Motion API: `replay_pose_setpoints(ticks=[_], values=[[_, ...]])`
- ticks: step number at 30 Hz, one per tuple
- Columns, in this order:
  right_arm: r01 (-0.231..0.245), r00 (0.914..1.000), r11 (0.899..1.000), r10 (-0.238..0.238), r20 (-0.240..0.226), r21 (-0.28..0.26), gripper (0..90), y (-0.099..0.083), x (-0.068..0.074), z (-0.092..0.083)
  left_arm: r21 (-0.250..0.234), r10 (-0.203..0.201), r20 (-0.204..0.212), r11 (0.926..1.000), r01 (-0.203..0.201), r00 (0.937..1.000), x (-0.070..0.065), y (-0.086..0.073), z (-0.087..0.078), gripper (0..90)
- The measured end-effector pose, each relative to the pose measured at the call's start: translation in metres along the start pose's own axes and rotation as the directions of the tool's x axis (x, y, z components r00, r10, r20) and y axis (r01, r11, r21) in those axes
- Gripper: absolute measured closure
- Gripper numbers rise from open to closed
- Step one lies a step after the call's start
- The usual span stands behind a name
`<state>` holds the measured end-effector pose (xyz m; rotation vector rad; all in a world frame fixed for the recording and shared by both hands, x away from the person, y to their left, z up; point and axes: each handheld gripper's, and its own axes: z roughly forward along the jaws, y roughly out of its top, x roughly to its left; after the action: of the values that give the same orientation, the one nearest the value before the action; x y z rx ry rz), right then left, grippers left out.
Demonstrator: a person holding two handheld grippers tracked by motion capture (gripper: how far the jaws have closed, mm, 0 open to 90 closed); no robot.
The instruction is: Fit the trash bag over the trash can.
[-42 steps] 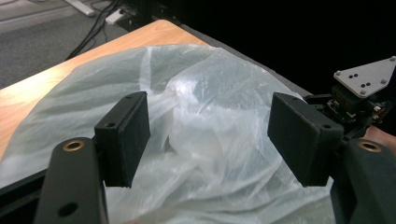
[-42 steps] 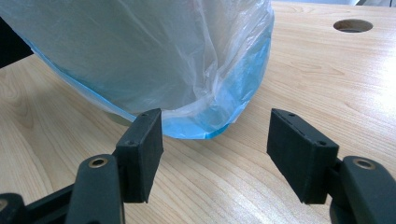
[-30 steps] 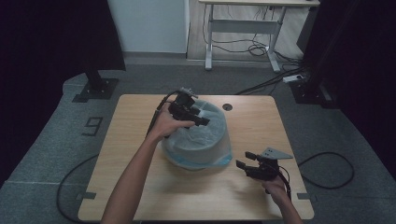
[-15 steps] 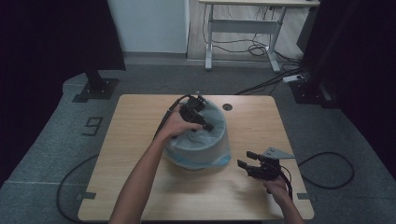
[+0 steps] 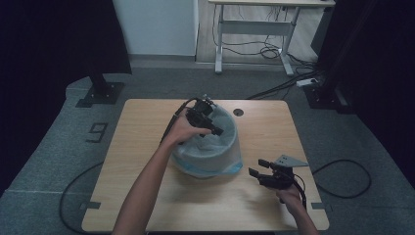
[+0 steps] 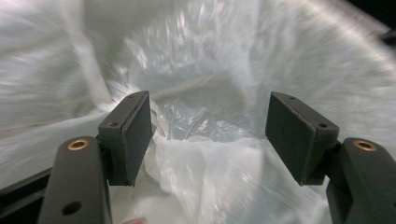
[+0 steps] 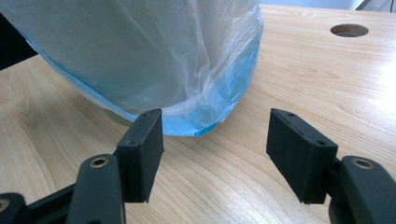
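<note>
Wood table (image 5: 147,142) w/ cable hole (image 5: 238,112); bag-lined bin (image 5: 208,152) mid-table.

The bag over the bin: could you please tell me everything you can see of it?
The bag is thin, translucent plastic, whitish with a blue hem. It lines a round bin at the table's middle and hangs down the outside almost to the tabletop. Inside, the film lies crumpled. The left gripper reaches into the opening, jaws open, with loose film between them.
</note>
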<state>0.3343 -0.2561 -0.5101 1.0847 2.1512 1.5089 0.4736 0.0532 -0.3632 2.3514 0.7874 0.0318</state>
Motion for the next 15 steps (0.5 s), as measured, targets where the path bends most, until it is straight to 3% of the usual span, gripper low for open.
replay_pose_setpoints(ticks=[4, 8, 15], values=[[-0.001, 1.0, 1.0, 0.001, 0.001, -0.001, 35.6, 0.0, 0.0, 0.0, -0.03, 0.007, 0.007, 0.9995, -0.007, 0.9999, -0.002, -0.005, -0.019, 31.7], [0.001, 1.0, 1.0, -0.001, -0.001, 0.0, 35.6, 0.0, 0.001, 0.001, -0.024, 0.019, -0.003, 0.9995, -0.019, 0.9998, -0.004, -0.015, -0.029, 32.0], [0.007, 1.0, 1.0, -0.006, -0.004, 0.003, 35.6, 0.001, 0.004, 0.003, 0.062, 0.015, -0.025, 0.998, -0.014, 0.9996, 0.0, -0.026, -0.021, 35.5]])
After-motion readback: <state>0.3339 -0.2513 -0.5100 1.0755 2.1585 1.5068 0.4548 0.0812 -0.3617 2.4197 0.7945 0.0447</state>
